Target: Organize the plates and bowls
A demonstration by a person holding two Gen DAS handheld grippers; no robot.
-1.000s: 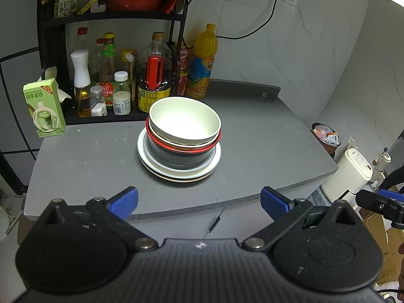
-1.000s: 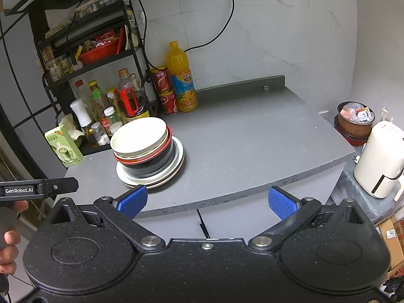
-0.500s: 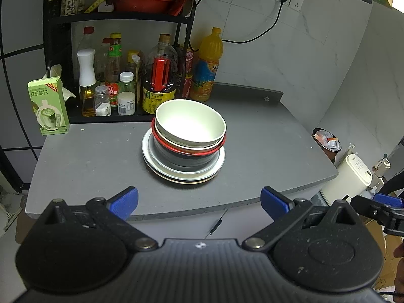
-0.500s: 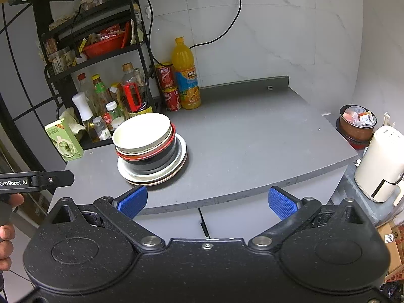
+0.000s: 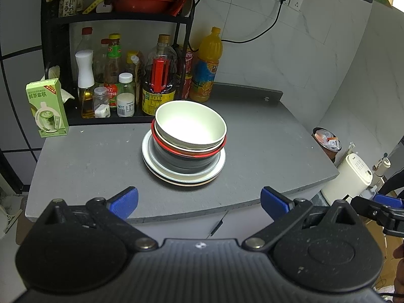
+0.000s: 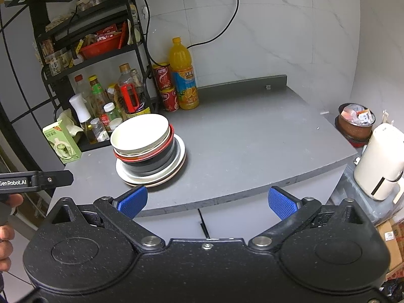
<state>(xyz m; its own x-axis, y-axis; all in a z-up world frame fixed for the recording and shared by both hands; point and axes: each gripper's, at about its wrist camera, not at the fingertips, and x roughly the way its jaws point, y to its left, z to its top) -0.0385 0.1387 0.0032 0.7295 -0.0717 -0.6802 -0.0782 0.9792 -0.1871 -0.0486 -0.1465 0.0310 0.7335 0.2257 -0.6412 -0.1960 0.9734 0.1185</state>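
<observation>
Bowls (image 5: 190, 126) sat nested on stacked plates (image 5: 183, 174) at frame centre on the surface (image 5: 265, 139); whether sorting remained, unclear. Left claw (image 5: 199, 200) and right claw (image 6: 206, 200) were both spread, empty.

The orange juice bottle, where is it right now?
The orange juice bottle stands at the back of the grey counter against the wall, just right of the black bottle rack and beside the red cans, behind the stacked bowls.
</observation>
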